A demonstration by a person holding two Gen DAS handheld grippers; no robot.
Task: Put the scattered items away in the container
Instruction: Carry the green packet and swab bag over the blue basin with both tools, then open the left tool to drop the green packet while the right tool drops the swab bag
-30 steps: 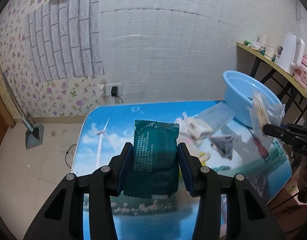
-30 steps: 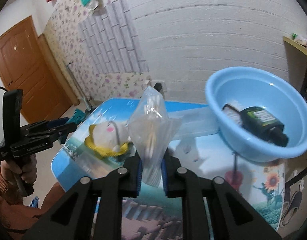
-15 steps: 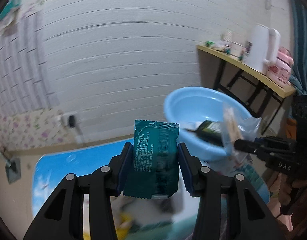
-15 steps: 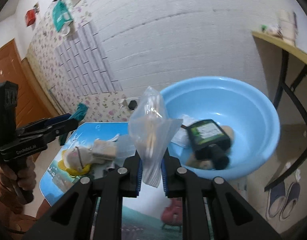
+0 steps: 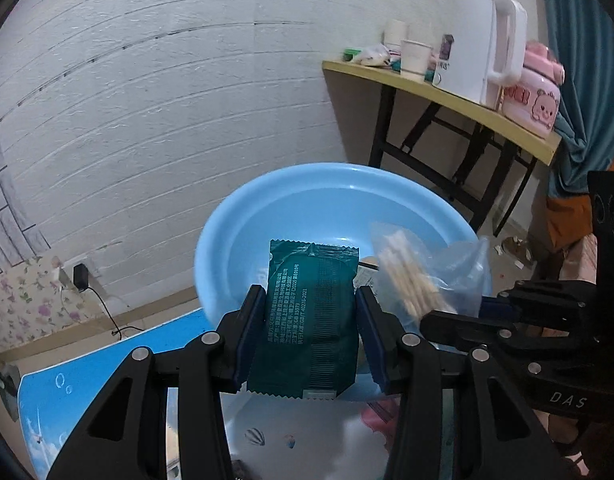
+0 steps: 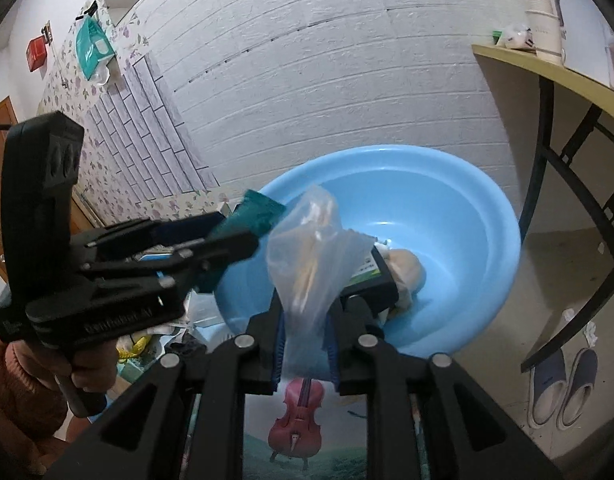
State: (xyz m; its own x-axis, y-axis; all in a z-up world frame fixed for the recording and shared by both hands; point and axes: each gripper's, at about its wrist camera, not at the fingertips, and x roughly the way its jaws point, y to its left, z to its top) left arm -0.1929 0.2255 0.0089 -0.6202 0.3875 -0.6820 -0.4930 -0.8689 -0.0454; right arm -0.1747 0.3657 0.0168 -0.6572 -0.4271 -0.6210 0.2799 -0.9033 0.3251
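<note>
My left gripper [image 5: 309, 332] is shut on a dark green packet [image 5: 311, 320] and holds it at the near rim of the light blue basin [image 5: 307, 192]. My right gripper [image 6: 305, 320] is shut on a clear plastic bag of cotton swabs [image 6: 311, 256], also at the basin's [image 6: 467, 216] near rim. In the right wrist view the left gripper [image 6: 243, 236] with the green packet [image 6: 255, 216] comes in from the left. In the left wrist view the right gripper [image 5: 459, 316] holds the bag [image 5: 419, 280] to the right of the packet. A black box [image 6: 377, 276] and a beige item [image 6: 409, 272] lie in the basin.
The basin stands at the far end of a printed blue table [image 5: 107, 368]. Several loose items [image 6: 147, 344] lie on the table at the left. A yellow side table [image 5: 447, 100] holds a white kettle [image 5: 483, 40] and cups. Slippers [image 6: 563, 384] lie on the floor.
Both grippers have moved forward to the basin with their loads, and now sit close side by side at its near rim. The basin looks larger in both views.
</note>
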